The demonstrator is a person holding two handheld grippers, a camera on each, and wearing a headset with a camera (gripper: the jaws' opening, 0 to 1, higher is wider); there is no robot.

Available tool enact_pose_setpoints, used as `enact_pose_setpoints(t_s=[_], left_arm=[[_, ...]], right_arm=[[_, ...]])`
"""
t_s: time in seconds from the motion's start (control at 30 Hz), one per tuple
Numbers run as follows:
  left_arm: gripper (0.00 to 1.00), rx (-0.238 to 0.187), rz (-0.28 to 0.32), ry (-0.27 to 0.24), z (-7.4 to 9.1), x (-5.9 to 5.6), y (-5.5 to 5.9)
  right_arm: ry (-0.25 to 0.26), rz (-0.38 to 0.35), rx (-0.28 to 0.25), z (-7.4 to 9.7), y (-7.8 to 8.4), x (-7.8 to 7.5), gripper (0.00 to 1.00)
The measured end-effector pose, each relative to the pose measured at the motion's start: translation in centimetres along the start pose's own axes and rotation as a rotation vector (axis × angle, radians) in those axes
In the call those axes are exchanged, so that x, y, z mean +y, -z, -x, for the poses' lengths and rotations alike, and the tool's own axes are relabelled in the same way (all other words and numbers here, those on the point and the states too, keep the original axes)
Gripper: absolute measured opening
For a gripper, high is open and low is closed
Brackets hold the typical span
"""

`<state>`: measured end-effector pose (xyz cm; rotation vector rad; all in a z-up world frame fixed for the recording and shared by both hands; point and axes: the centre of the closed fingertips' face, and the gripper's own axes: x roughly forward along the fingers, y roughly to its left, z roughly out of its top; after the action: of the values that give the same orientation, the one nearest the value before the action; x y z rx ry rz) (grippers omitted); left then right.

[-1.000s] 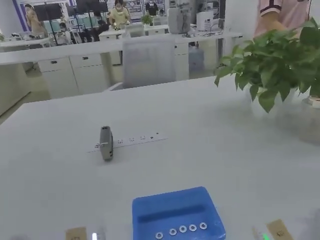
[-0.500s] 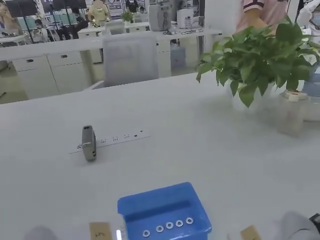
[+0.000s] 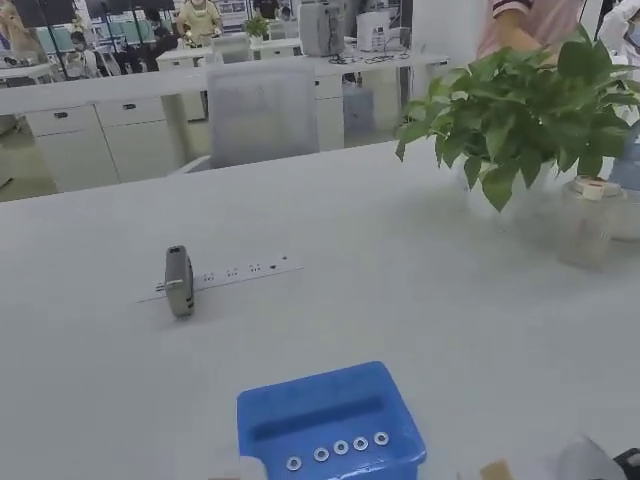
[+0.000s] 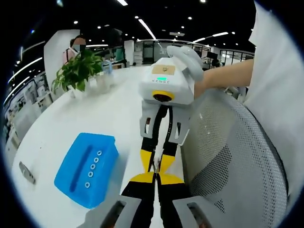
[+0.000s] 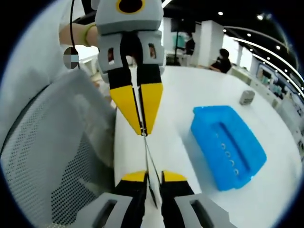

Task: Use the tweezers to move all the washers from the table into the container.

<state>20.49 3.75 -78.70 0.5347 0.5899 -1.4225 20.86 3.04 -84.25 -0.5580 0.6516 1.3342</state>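
Your right gripper (image 5: 153, 176) was pinched on the tweezers (image 5: 147, 156). In the right gripper view they ran toward 12 o'clock to your left gripper (image 5: 143, 132), whose yellow jaws were pressed together on the far tip. In the head view the blue container (image 3: 320, 395) sat at 6 o'clock on the white table (image 3: 450, 300), with five washers (image 3: 341, 447) in a row along its near edge.
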Motion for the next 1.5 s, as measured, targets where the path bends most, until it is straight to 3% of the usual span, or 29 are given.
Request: enact_pose_setpoints(t_s=[0.07,0.13,0.23,0.5,0.77,0.9,0.93,1.0,1.03,1.1,1.3,1.37,1.5], left_arm=[[0.00,0.020,-0.001,-0.002,-0.1,0.0,0.6],[0.00,0.048,-0.009,-0.002,-0.2,0.1,1.3],[0.00,0.084,-0.012,0.005,-0.3,0.1,2.4],[0.00,0.186,-0.027,0.019,-1.2,0.6,4.8],[0.00,0.291,-0.061,0.027,-1.9,0.6,6.2],[0.00,0.337,-0.050,0.032,-2.2,0.3,6.9],[0.00,0.343,-0.041,0.033,-2.2,0.2,7.0],[0.00,0.365,-0.039,0.034,-2.2,0.0,7.4],[0.00,0.383,-0.045,0.039,-2.3,-0.1,7.8],[0.00,0.408,-0.049,0.041,-2.4,-0.2,8.2],[0.00,0.422,-0.012,0.038,-2.8,-0.1,8.0],[0.01,0.423,0.002,0.035,-2.8,-0.2,8.0],[0.19,0.376,0.091,0.002,-2.2,-0.2,7.3]], right_arm=[[0.031,0.005,-0.032,-0.1,-0.2,-0.3,0.14],[0.059,-0.031,-0.092,0.2,-0.9,-0.6,0.27],[0.094,-0.063,-0.119,1.0,-1.1,-1.1,0.39],[0.293,-0.188,-0.255,6.3,-1.8,-3.2,0.65],[0.534,-0.313,-0.372,13.2,-0.9,-5.3,0.68],[0.622,-0.342,-0.450,16.2,-1.2,-5.9,0.69],[0.640,-0.353,-0.496,17.1,-1.4,-6.1,0.69],[0.637,-0.377,-0.603,18.1,-2.4,-6.3,0.69],[0.632,-0.373,-0.620,18.3,-2.6,-6.3,0.68],[0.630,-0.369,-0.612,18.3,-2.2,-6.4,0.67],[0.660,-0.333,-0.647,19.1,-2.6,-6.4,0.68],[0.676,-0.315,-0.635,19.1,-2.5,-6.5,0.68],[0.668,-0.323,-0.631,19.0,-2.3,-6.5,0.69]])
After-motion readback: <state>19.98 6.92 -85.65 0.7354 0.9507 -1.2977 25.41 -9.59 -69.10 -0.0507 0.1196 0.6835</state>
